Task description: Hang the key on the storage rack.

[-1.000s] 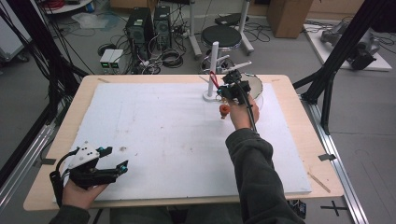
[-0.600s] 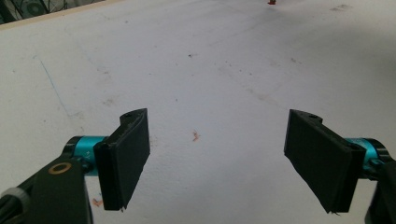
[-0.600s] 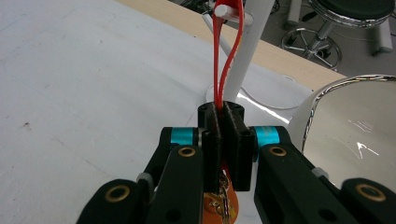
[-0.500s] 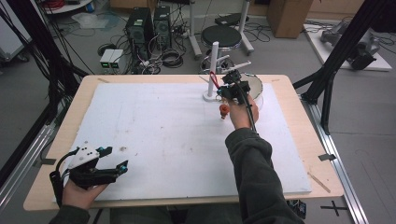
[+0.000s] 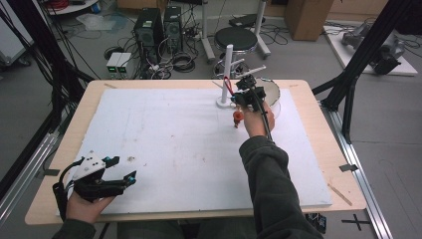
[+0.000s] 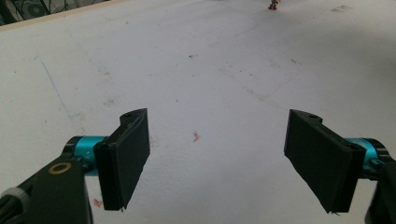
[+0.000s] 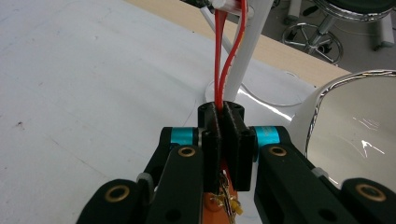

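Beside the white stand (image 5: 226, 74) at the desk's (image 5: 308, 164) far edge, we find the right claw (image 5: 239, 95) pinched on a red cord loop (image 7: 227, 51) that runs up to the stand's peg, an orange charm (image 5: 238, 117) dangling below. Left claw (image 5: 117, 169) rests spread, well apart from the stand. Right hand is plainly nearer.

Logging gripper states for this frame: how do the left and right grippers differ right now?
The left gripper is open and holds nothing; the right gripper is shut on a red cord. The left sits at the table's near left corner, the right far across by the white stand. Both have black jaws.
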### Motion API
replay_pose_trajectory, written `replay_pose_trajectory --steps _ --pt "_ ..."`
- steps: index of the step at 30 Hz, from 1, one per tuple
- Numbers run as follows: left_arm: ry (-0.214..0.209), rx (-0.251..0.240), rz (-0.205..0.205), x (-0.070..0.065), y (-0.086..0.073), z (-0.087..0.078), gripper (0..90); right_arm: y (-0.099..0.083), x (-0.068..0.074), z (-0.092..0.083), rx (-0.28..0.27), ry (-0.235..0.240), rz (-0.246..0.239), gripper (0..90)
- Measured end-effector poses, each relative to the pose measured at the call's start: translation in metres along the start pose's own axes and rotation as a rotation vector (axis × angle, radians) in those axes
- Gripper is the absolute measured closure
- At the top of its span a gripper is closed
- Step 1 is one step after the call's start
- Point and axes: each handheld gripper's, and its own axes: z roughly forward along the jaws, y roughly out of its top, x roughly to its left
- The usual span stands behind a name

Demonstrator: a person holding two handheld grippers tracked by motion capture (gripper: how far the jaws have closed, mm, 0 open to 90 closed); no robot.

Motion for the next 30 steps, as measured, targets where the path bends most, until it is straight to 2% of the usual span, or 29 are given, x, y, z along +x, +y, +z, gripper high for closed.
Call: replay_pose_trajectory --steps 20,30 --pt "0.002 -0.004 0.002 0.000 0.000 0.000 23.0 -0.001 -0.002 0.009 0.019 0.002 0.015 85.3" --pt "0.003 -0.005 0.001 0.000 0.000 -0.001 22.9 -0.002 -0.004 0.011 0.023 0.011 0.032 81.4"
